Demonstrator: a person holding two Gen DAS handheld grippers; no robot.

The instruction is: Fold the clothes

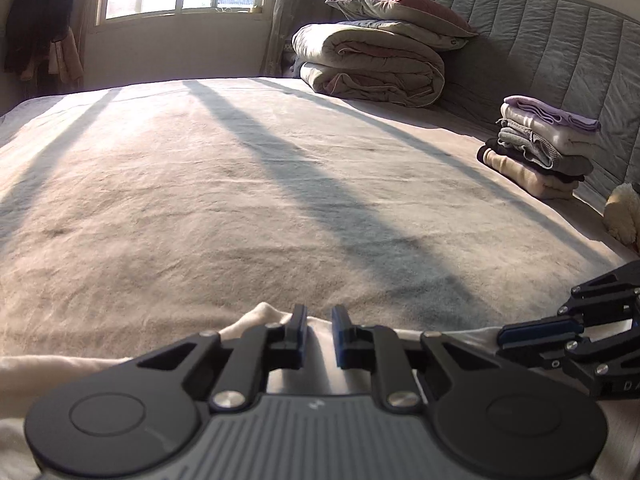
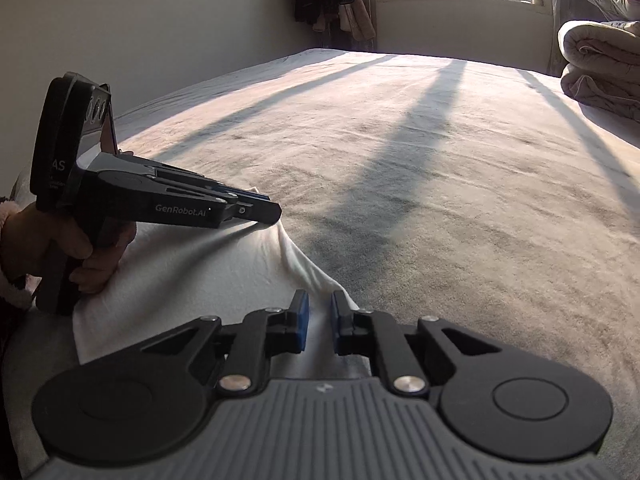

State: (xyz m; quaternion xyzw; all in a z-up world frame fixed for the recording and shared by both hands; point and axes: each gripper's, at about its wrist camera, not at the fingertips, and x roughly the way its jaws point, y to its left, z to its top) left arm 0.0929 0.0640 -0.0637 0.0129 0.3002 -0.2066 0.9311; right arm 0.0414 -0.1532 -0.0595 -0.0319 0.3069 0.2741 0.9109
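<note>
Clamping the white garment (image 2: pixel 224 276) edge on the bed (image 2: pixel 440 168), both tools: left tool (image 2: pixel 266 212), right tool (image 2: pixel 319 312).

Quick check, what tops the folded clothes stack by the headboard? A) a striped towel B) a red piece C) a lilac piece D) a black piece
C: in the left wrist view the stack of folded clothes by the headboard has a lilac piece on top, with cream, grey and dark layers beneath.

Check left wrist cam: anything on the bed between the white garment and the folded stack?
Nothing: bare bed cover separates the white garment from the folded stack, in the left wrist view.
</note>
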